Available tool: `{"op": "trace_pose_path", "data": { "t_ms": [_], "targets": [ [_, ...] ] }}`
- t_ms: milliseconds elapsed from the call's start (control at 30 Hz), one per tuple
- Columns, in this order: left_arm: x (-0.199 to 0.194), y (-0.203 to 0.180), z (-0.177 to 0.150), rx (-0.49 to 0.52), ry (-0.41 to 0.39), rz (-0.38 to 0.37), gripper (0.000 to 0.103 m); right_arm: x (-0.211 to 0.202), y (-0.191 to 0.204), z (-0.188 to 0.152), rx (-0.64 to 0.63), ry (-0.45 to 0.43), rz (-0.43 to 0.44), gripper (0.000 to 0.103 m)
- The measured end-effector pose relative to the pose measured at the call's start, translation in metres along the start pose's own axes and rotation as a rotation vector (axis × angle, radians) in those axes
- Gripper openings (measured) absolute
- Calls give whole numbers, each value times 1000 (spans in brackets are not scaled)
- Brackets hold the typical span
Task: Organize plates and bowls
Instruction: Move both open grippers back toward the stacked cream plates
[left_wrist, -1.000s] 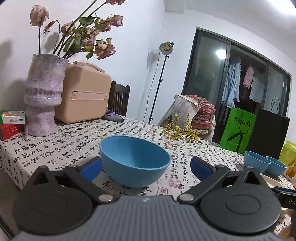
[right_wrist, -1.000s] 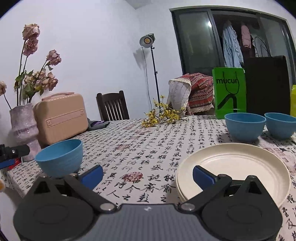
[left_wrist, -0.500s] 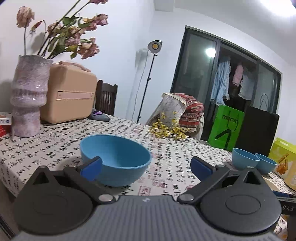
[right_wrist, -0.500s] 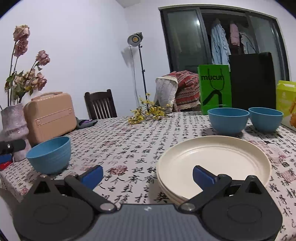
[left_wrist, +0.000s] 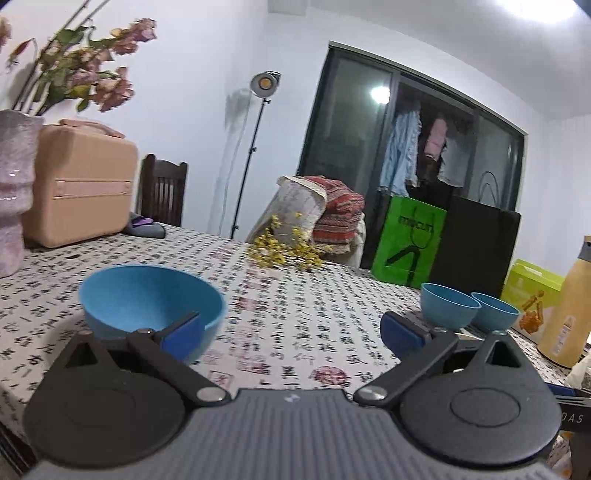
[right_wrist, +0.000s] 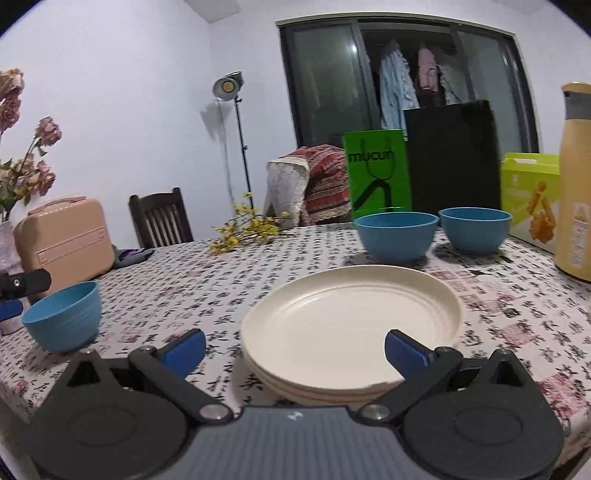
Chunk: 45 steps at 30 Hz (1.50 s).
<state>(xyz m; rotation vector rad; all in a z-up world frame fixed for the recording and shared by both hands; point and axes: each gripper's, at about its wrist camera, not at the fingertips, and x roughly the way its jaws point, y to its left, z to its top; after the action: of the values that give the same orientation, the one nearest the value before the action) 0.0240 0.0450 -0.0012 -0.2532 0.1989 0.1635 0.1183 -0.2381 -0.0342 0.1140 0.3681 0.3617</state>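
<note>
A blue bowl (left_wrist: 147, 299) stands alone on the patterned tablecloth, just ahead and left of my open, empty left gripper (left_wrist: 291, 332); it also shows at the left in the right wrist view (right_wrist: 62, 314). A stack of cream plates (right_wrist: 351, 325) lies right in front of my open, empty right gripper (right_wrist: 295, 347), its near rim between the fingers. Two more blue bowls (right_wrist: 397, 234) (right_wrist: 474, 229) stand side by side behind the plates, and show small in the left wrist view (left_wrist: 448, 304).
A pink vase with dried roses (left_wrist: 14, 184) and a tan case (left_wrist: 77, 184) stand at the table's left. A yellow bottle (right_wrist: 576, 177), a green box (right_wrist: 528, 195), a green bag (right_wrist: 380, 173), a black bag and yellow flowers (right_wrist: 243, 229) line the far and right edges.
Both grippers have swung to the right. The lone blue bowl has slid from between the left fingers to the left finger's side; the plate stack now sits centred before the right gripper.
</note>
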Motion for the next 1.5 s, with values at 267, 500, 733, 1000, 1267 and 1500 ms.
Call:
{"op": "trace_pose_path", "data": {
  "t_ms": [267,500,733,1000,1267,1500],
  "targets": [
    [19,-22,-5,24,29,-68,103,-7,-23,-3,31,-6,-66,103],
    [32,-42,-9,44,49,-129,103,-14,-39,-6,52,-8,-119,103],
    [42,-63,-12,63,63,-192,103,-25,-53,-9,69,-18,-171,103],
    [50,-80,-12,74,70,-242,103,-34,-65,-12,78,-22,-214,103],
    [50,-85,-16,80,91,-249,103,-35,-71,-9,78,-21,-225,103],
    [50,-82,-17,88,94,-232,103,-29,-71,-7,83,-29,-206,103]
  ]
}}
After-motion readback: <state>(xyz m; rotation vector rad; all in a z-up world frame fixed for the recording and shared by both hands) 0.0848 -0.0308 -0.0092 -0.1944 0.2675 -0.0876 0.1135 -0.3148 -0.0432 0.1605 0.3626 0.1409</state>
